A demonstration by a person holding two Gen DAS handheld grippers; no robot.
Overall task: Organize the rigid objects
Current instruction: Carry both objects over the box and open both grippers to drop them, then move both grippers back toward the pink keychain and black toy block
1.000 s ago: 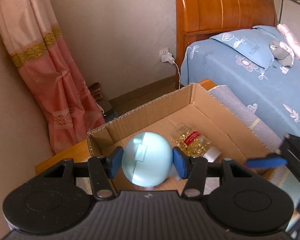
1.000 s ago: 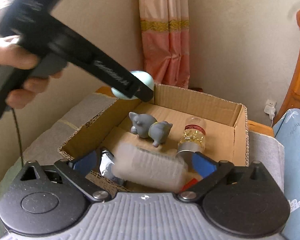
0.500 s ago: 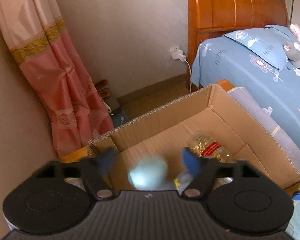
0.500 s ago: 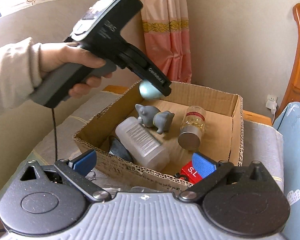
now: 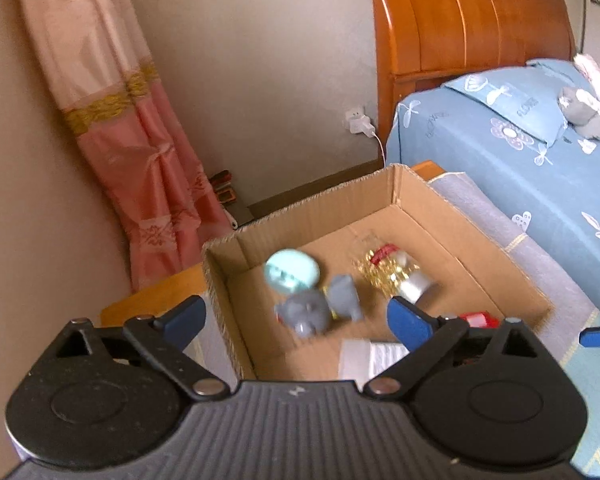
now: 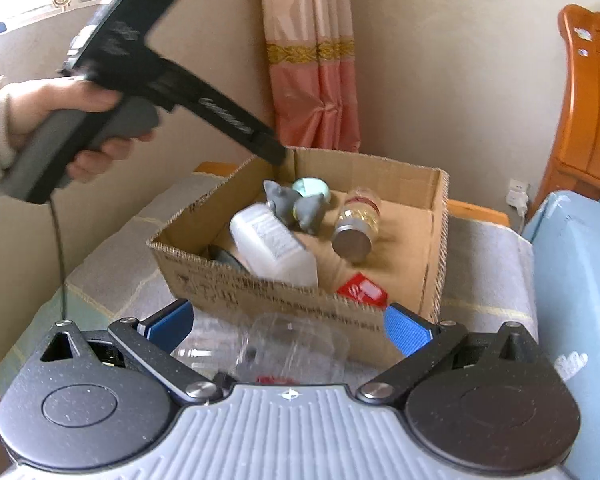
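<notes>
An open cardboard box (image 5: 428,208) (image 6: 284,292) stands on a cloth-covered table. Inside lie a pale blue egg-shaped object (image 5: 291,271) (image 6: 311,188), a grey elephant toy (image 5: 320,310) (image 6: 296,206), a bottle of gold beads (image 5: 392,274) (image 6: 358,224), a white plastic bottle (image 6: 272,240) and a red packet (image 6: 362,291). My left gripper (image 5: 296,320) is open and empty above the box's near left corner. My right gripper (image 6: 286,326) is open and empty in front of the box, above a clear plastic container (image 6: 296,346) on the table.
A bed with a blue floral cover (image 5: 520,148) and wooden headboard (image 5: 460,28) lies to the right. A pink curtain (image 5: 140,152) hangs behind the box. The striped table cloth (image 6: 112,272) spreads around the box.
My left gripper opened and dropped the pale blue egg into the box, then pulled back and up. My right gripper let the white bottle go into the box and backed away.
</notes>
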